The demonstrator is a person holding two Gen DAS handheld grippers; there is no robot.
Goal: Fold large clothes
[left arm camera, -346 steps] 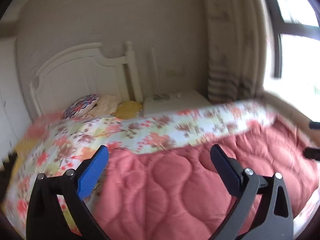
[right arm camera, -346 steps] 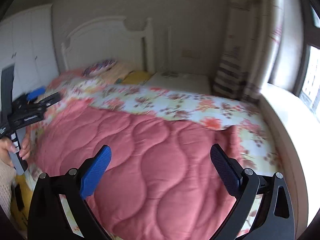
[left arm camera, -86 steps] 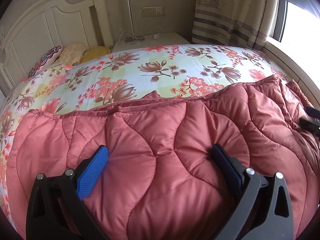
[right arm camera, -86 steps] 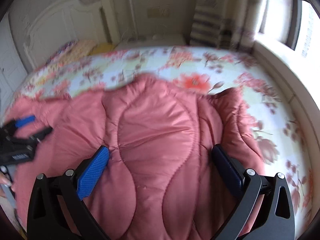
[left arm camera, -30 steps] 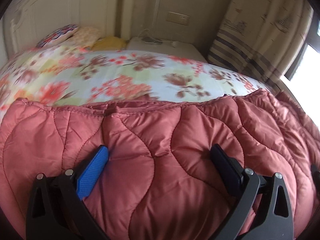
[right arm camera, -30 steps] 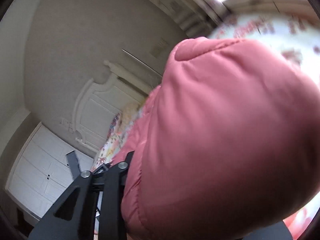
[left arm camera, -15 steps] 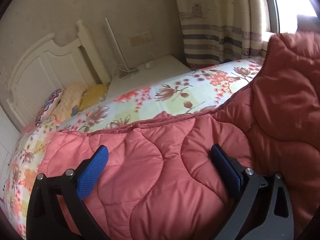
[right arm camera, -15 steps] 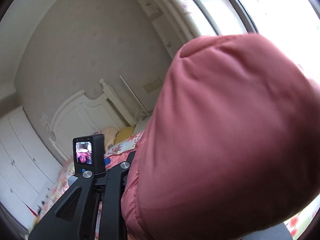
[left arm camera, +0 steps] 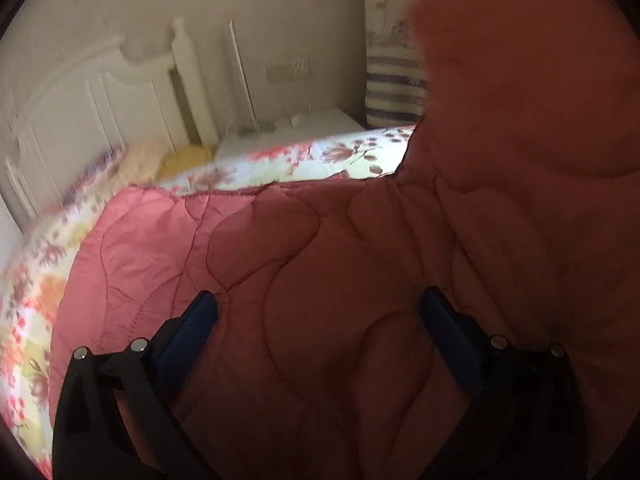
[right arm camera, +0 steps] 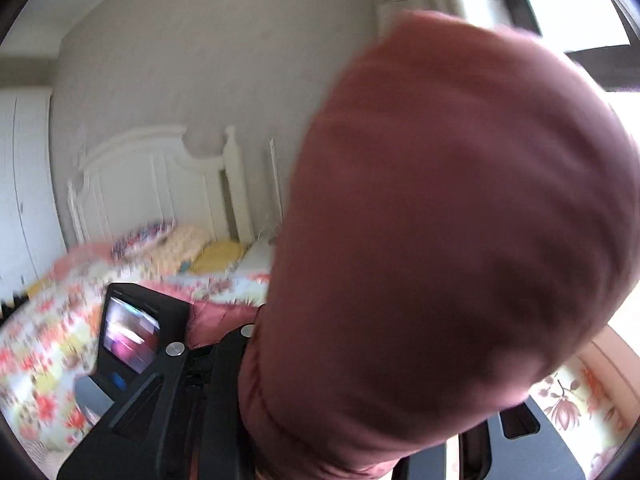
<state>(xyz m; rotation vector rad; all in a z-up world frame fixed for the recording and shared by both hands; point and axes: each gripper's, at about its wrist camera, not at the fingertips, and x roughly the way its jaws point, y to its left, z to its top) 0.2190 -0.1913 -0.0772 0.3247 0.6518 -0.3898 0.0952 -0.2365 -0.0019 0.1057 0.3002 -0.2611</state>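
Observation:
A large pink quilted garment lies across the floral bed sheet. My left gripper is open just above the garment, its blue pads wide apart with fabric between them. My right gripper is shut on a bunched edge of the pink garment, which bulges up and hides its fingertips. That lifted fold also shows at the right of the left wrist view. The left gripper's body with its small screen shows in the right wrist view.
A white headboard and pillows are at the bed's far end. A white nightstand and a striped curtain stand behind. A white wardrobe is on the left and a bright window on the right.
My right gripper has carried the held fold higher and over toward the left, covering more of the left wrist view. My left gripper stays open over the garment.

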